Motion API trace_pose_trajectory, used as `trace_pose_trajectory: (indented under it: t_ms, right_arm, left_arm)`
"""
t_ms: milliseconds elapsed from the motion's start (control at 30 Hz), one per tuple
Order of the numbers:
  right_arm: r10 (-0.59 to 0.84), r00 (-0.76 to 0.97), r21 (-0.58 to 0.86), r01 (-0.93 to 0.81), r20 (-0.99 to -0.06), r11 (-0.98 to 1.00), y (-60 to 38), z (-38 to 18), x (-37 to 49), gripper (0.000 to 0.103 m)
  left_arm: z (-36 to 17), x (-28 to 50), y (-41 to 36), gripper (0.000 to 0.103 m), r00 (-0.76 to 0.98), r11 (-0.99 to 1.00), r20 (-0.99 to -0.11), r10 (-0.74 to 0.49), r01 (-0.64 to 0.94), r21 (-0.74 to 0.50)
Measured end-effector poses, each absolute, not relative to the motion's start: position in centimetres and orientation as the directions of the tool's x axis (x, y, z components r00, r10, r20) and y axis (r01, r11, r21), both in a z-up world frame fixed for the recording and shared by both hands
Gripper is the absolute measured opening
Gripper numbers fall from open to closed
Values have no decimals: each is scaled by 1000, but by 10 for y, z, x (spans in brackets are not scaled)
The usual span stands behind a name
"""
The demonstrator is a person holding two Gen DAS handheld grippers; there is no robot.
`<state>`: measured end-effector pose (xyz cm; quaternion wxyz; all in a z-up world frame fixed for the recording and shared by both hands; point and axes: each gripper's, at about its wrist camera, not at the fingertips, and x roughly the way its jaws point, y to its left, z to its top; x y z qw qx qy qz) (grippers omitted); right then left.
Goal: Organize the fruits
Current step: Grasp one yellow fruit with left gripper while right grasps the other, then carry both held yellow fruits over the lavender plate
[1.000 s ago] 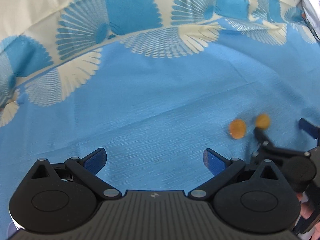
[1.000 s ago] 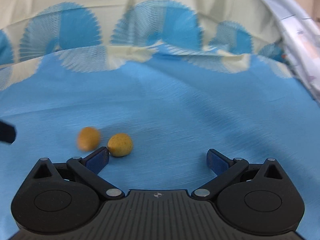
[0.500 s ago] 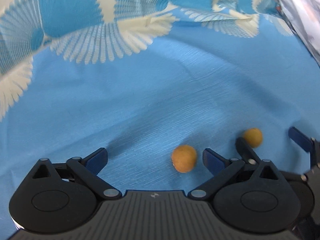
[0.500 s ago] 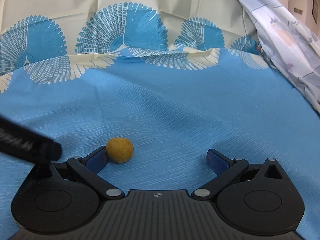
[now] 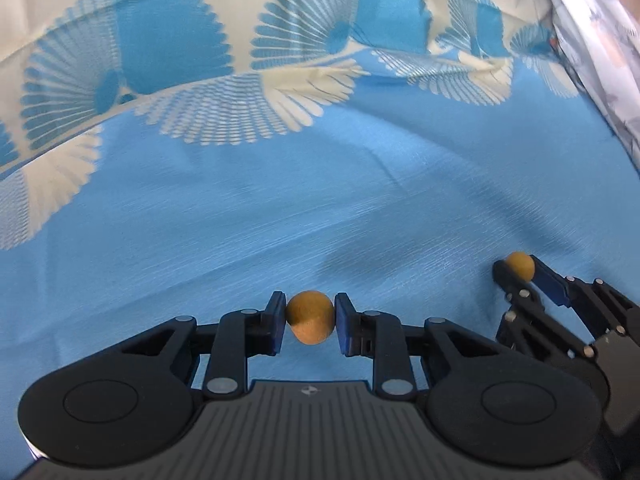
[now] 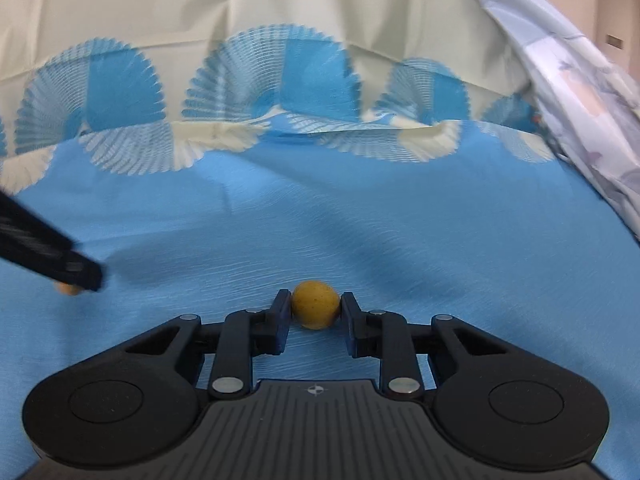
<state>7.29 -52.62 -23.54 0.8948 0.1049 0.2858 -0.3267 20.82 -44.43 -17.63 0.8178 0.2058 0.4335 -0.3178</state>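
Observation:
Two small round orange-yellow fruits are on the blue cloth. My left gripper (image 5: 310, 316) is shut on one orange fruit (image 5: 310, 318), its blue pads pressing both sides. My right gripper (image 6: 315, 311) is shut on the other, yellower fruit (image 6: 315, 308). In the left wrist view the right gripper (image 5: 520, 276) sits at the right edge with its fruit (image 5: 519, 266) between the fingers. In the right wrist view a black part of the left gripper (image 6: 44, 256) crosses the left edge, hiding most of its fruit (image 6: 66, 289).
The blue cloth (image 5: 320, 208) with white and blue fan patterns covers the surface and rises into a cream backdrop (image 6: 280, 8) behind. A pale printed fabric (image 6: 580, 92) hangs at the right edge.
Both grippers were open with the fruits lying loose on the cloth. Each has moved onto a fruit and closed on it.

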Motion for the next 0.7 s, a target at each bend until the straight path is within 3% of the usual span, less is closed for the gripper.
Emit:
trace_pose_trajectory:
  t_ms: [267, 700]
  right_arm:
    - [-522, 656, 24, 635, -544, 772, -491, -185, 44, 28]
    - [-147, 844, 139, 251, -515, 958, -307, -67, -68, 28]
  left_arm:
    - [-111, 173, -358, 29, 511, 800, -836, -200, 578, 162]
    - [-13, 68, -176, 29, 580, 884, -809, -100, 424, 195]
